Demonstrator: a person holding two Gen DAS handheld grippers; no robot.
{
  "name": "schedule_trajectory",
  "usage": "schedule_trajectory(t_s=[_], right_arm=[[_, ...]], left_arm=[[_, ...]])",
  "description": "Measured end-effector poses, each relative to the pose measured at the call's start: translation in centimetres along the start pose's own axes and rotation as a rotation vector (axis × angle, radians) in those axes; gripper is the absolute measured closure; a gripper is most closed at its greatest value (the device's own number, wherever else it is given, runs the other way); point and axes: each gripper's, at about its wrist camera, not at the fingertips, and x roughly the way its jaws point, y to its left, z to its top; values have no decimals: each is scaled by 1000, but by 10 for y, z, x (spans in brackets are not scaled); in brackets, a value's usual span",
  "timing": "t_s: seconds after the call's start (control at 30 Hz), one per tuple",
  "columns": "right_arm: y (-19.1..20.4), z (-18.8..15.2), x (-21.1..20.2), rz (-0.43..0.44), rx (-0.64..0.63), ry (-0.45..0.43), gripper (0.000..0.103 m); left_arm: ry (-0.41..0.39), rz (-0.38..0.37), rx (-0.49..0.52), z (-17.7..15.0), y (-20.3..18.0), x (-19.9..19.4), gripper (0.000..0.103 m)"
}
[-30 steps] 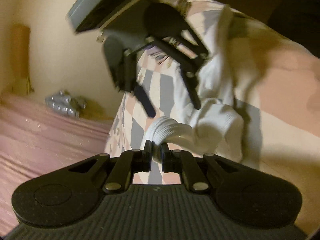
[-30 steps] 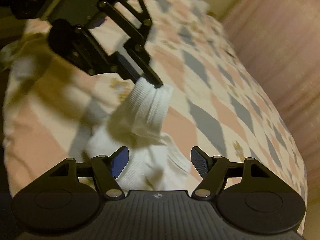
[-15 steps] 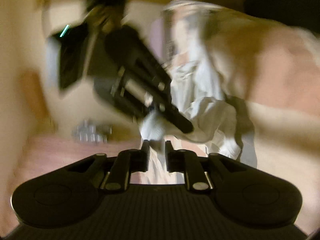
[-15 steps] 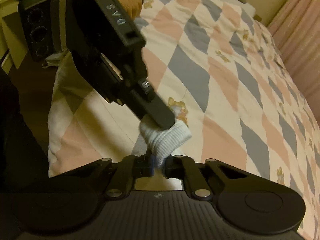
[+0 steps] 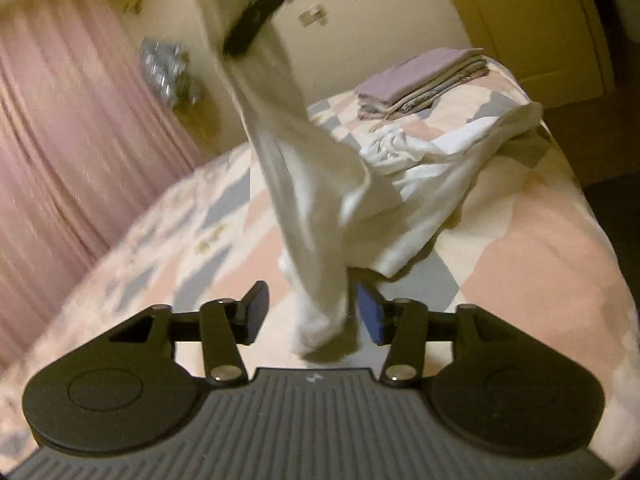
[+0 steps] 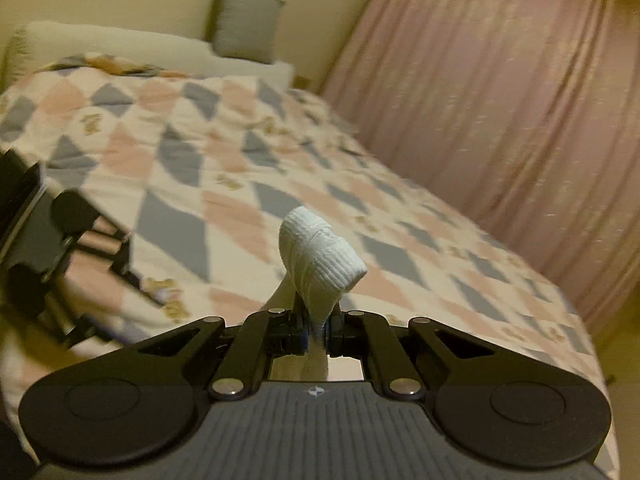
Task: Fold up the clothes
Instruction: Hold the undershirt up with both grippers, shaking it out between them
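A white garment (image 5: 304,184) hangs in the air over the bed. My right gripper (image 6: 316,334) is shut on its ribbed cuff (image 6: 320,256), which sticks up past the fingertips. In the left wrist view that gripper (image 5: 244,36) holds the garment's top end high. My left gripper (image 5: 312,312) is open, and the garment's lower end hangs between its fingers without being clamped. The rest of the garment lies crumpled on the bed (image 5: 432,160). The left gripper also shows at the left edge of the right wrist view (image 6: 72,248).
The bed has a quilt of pink, grey and cream diamonds (image 6: 224,152). A stack of folded clothes (image 5: 420,80) lies at the bed's far corner. Pink curtains (image 6: 500,92) run along one side. A pillow and a grey cushion (image 6: 244,24) lie at the head.
My right gripper closed on the cuff and lifted it high. My left gripper let go of the cuff and opened; the garment now hangs stretched from the right gripper.
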Motion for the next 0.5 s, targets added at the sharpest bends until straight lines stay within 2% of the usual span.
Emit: schedule_trajectory(t_s=[0.07, 0.2, 0.33, 0.43, 0.5], right_arm=[[-8, -4, -4, -32, 41, -20, 97], [-28, -8, -8, -96, 109, -23, 97], [-42, -17, -10, -115, 154, -25, 97], [-49, -23, -9, -124, 173, -26, 97], [-51, -26, -8, -127, 182, -25, 97]], left_arm=[[16, 6, -25, -2, 3, 2, 54], [18, 46, -2, -7, 8, 4, 54], [-6, 88, 94, -4, 5, 17, 55], [-20, 90, 208, -1, 1, 30, 68], [-15, 71, 252, 1, 1, 36, 94]])
